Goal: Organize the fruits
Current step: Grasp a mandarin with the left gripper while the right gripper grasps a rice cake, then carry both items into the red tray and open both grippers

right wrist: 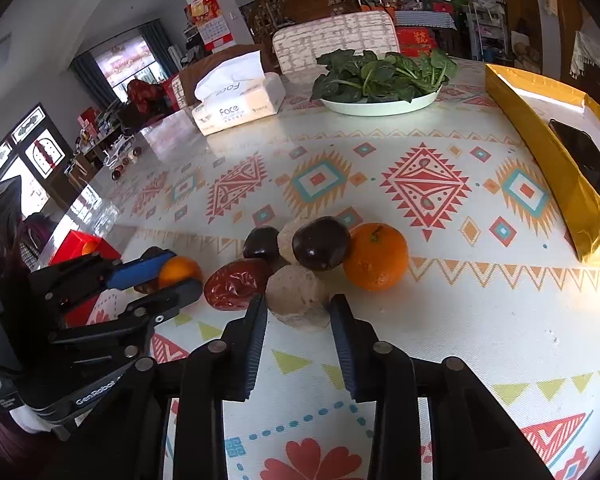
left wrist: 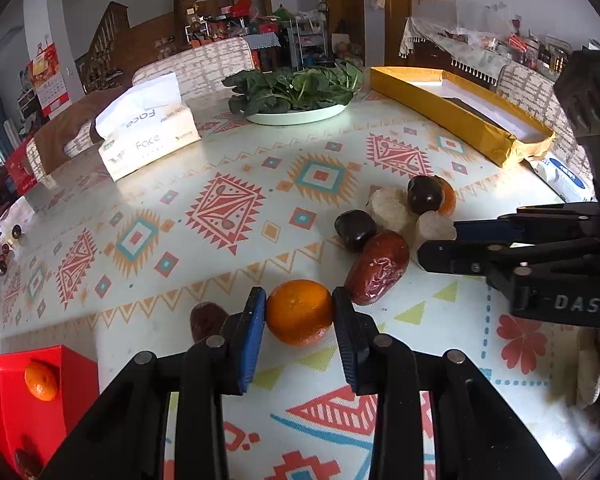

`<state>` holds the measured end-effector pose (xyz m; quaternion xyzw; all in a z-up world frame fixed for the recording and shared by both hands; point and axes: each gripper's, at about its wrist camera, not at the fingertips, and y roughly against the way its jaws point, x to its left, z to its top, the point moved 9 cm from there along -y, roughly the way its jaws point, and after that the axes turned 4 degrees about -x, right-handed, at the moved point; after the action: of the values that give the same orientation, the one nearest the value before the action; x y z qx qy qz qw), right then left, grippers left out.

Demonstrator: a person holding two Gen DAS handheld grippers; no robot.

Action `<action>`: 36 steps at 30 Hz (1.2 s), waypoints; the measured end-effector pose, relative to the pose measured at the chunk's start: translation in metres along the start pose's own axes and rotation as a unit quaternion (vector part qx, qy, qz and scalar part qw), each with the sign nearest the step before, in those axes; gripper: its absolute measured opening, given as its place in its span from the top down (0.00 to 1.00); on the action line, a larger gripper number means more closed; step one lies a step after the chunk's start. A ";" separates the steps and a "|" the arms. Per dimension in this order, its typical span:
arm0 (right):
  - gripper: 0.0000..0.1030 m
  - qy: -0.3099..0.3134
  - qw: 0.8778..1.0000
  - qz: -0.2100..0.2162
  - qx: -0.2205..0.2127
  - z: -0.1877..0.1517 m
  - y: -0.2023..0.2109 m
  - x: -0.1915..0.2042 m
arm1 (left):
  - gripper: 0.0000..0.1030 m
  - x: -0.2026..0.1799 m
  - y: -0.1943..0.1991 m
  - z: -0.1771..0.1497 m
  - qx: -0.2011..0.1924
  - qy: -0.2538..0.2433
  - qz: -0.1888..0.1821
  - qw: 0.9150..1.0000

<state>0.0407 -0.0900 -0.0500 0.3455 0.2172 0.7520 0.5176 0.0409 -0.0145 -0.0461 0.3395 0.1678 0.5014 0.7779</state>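
**Both grippers closed on fruit at the table's near edge**

While the left wrist view looks across the patterned table (left wrist: 204,160), the left gripper (left wrist: 299,314) has its blue pads pressed against both sides of a small orange (left wrist: 299,312) resting on the cloth. Just right of it lies a wrinkled red date (left wrist: 378,266), then a dark plum (left wrist: 355,229). A red box (left wrist: 20,396) at lower left holds another orange (left wrist: 41,381).

From the right wrist view, the right gripper (right wrist: 298,312) has its jaws narrowed onto a pale, rough lump (right wrist: 298,298), both pads touching its sides. Behind it sit a dark plum (right wrist: 321,243) and a larger orange (right wrist: 375,256), touching each other.
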 end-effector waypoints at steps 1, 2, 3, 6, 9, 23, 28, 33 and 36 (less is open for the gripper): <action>0.65 0.004 1.000 -0.003 0.000 0.000 -0.001 0.001 | 0.68 0.000 0.001 0.000 -0.002 -0.001 0.002 1.000; 0.65 0.005 1.000 -0.006 -0.001 0.001 -0.001 0.001 | 0.68 -0.001 0.003 -0.001 -0.002 -0.001 0.003 1.000; 0.64 0.005 1.000 -0.008 0.001 0.001 -0.002 0.001 | 0.68 -0.001 0.005 -0.001 -0.003 0.000 0.002 1.000; 0.64 0.000 1.000 -0.010 0.004 0.002 -0.003 0.001 | 0.68 -0.001 0.014 -0.002 -0.009 0.010 -0.001 1.000; 0.58 -0.008 1.000 -0.004 0.002 0.005 -0.002 0.001 | 0.68 0.000 0.026 -0.004 -0.019 0.025 -0.005 1.000; 0.69 0.008 0.999 -0.044 0.001 0.006 -0.008 0.009 | 0.68 0.026 0.082 -0.019 -0.056 0.079 0.000 0.995; 0.71 0.014 0.999 -0.026 -0.014 0.006 0.013 0.024 | 0.68 0.052 0.107 -0.031 -0.070 0.119 0.016 0.990; 0.71 0.029 0.999 0.003 -0.024 0.009 0.029 0.056 | 0.68 0.089 0.138 -0.051 -0.086 0.168 0.042 0.981; 0.71 0.030 0.999 0.035 -0.023 0.008 0.034 0.080 | 0.68 0.113 0.155 -0.068 -0.092 0.194 0.069 0.974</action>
<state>0.0070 -0.0284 0.0020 0.3178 0.2031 0.7845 0.4922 -0.0538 0.1522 0.0226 0.1735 0.2446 0.6234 0.7222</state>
